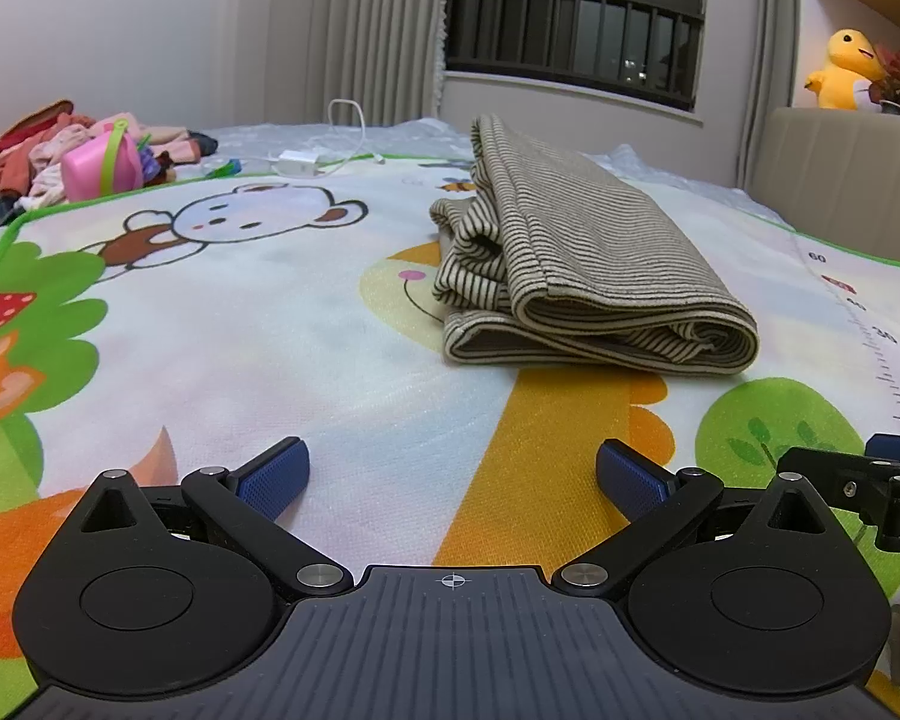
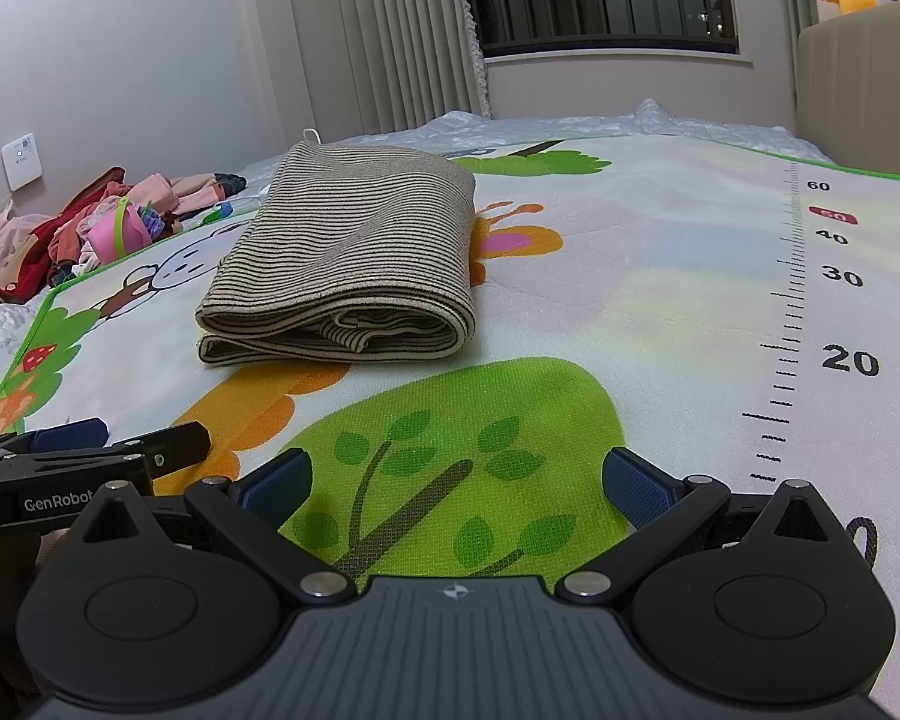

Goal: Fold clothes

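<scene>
A beige garment with thin dark stripes [image 1: 576, 264] [image 2: 354, 258] lies folded into a thick rectangle on the cartoon play mat [image 1: 258, 324] [image 2: 660, 276]. My left gripper [image 1: 453, 474] hovers low over the mat, short of the garment's near edge, jaws wide open and empty. My right gripper [image 2: 456, 480] is also open and empty, over a green tree print, with the garment ahead and to the left. The right gripper's tip [image 1: 870, 468] shows at the right edge of the left wrist view. Part of the left gripper [image 2: 90, 450] appears at the left of the right wrist view.
A heap of loose clothes [image 1: 48, 162] [image 2: 90, 222] with a pink toy bucket [image 1: 99, 165] sits at the mat's far left. A white charger and cable [image 1: 306, 159] lie behind. A padded beige headboard [image 1: 840, 180] stands right, with a yellow plush duck [image 1: 843, 69] on it.
</scene>
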`<move>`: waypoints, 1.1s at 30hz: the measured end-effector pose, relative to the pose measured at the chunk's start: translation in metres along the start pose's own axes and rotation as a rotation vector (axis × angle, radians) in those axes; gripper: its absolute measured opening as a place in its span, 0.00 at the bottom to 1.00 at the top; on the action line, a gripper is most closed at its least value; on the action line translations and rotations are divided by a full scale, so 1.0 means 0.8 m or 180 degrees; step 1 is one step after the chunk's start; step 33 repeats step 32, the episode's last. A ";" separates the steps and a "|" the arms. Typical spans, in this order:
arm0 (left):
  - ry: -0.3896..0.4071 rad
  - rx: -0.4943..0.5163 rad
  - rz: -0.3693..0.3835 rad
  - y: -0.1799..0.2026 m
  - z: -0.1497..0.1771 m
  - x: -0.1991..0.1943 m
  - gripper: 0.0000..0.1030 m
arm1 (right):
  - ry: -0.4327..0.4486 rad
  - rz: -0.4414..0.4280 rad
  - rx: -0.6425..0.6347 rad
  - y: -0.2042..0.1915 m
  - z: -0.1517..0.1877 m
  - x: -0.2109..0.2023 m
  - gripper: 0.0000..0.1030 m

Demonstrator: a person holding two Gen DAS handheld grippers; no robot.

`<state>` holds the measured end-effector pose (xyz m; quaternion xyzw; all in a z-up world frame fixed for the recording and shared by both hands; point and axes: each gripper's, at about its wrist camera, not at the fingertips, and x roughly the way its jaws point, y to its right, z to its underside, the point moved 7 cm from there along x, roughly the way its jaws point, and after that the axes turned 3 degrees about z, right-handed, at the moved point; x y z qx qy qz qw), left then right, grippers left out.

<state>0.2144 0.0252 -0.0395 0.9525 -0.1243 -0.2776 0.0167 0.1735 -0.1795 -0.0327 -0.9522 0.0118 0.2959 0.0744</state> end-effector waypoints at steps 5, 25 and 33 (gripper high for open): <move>0.0004 0.0007 -0.0004 0.000 0.000 0.000 1.00 | 0.0003 -0.0002 0.0005 0.001 0.000 0.000 1.00; 0.0018 0.0020 -0.0015 0.001 0.001 -0.002 1.00 | 0.0017 -0.0003 0.0026 0.002 0.000 -0.001 1.00; 0.0022 0.0021 -0.0017 0.001 0.001 -0.002 1.00 | 0.0019 -0.0005 0.0030 0.002 0.000 -0.001 1.00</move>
